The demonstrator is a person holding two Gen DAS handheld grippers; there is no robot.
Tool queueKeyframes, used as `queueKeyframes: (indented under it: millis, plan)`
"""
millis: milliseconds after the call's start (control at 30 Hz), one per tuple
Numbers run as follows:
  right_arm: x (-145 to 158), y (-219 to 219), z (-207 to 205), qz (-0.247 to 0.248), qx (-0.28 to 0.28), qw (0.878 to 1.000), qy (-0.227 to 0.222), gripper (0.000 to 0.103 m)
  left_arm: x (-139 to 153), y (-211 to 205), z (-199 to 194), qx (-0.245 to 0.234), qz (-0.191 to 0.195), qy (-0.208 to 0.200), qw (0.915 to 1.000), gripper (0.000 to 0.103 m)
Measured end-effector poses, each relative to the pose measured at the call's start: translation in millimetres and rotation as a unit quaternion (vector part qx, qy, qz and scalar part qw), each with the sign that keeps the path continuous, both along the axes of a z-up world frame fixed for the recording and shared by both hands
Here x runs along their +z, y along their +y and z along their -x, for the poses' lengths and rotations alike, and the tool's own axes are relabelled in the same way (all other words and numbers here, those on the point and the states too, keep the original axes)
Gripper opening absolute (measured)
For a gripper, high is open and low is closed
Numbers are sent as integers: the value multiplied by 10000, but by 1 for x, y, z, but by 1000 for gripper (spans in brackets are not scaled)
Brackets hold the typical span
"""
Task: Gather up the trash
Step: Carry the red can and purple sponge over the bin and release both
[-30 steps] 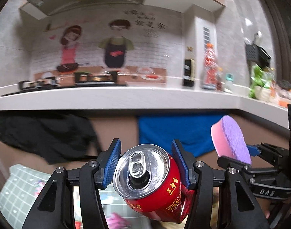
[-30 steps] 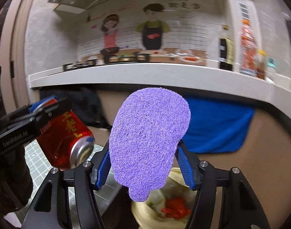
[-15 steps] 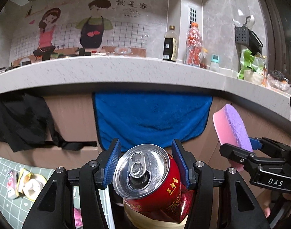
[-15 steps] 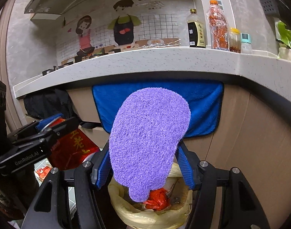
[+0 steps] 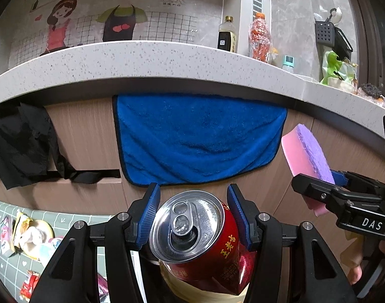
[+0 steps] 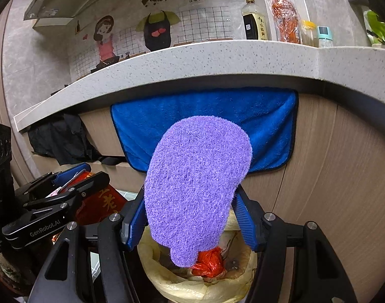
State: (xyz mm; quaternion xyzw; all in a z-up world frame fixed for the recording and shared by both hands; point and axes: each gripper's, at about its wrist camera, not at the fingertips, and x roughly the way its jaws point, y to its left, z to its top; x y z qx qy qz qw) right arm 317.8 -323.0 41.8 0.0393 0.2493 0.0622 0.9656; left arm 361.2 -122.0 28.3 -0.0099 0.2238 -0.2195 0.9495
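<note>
The yellow-lined bin (image 6: 192,285) stands below the counter (image 5: 167,58). My right claw (image 6: 192,217) grips the purple sponge (image 6: 197,184) above it. My left claw (image 5: 192,214) clamps the red can (image 5: 200,240) alongside. Centre each over the opening before release.

Speckled grey stone desk (image 5: 152,58) curves across both views. Blue terry towel w/ black trim (image 5: 197,144) hangs from its edge over the beige wood cabinet front (image 6: 339,176); crumpled black cloth (image 5: 20,146) hangs to the left. On the desk by the back wall: dark soy-sauce bottle (image 5: 227,38), orange-capped plastic bottle (image 5: 260,39) just beside it. Cartoon couple wall mural (image 5: 96,22) behind.
</note>
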Motion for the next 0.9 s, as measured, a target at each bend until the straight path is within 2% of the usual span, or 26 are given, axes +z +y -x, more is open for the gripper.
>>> queueKeyframes:
  millis: [433, 533, 567, 600, 633, 667, 800, 900]
  plan:
    - [-18, -6, -17, -168, -50, 9995, 269, 61, -16, -4, -16, -70, 38, 198, 9998, 56]
    - [-24, -9, -23, -304, -82, 9989, 353, 66, -20, -1, -27, -445, 296, 423, 9977, 57]
    - [-26, -11, -24, -383, -75, 9986, 362, 71, -22, -1, -32, -546, 313, 574, 9964, 61]
    - [-28, -13, -25, -511, -66, 9980, 361, 74, -23, -1, -35, -591, 329, 679, 9954, 66]
    - [-29, -15, -25, -598, -77, 9975, 358, 76, -24, 1, -37, -588, 380, 726, 9949, 76]
    - [-29, -16, -26, -636, -95, 9973, 353, 76, -24, 3, -38, -579, 438, 723, 9947, 79]
    - [-31, -16, -25, -744, -105, 9965, 358, 76, -19, 14, -37, -505, 582, 667, 9948, 79]
    - [-32, -5, -22, -551, -179, 9974, 434, 76, -13, 30, -32, -351, 625, 609, 9956, 79]
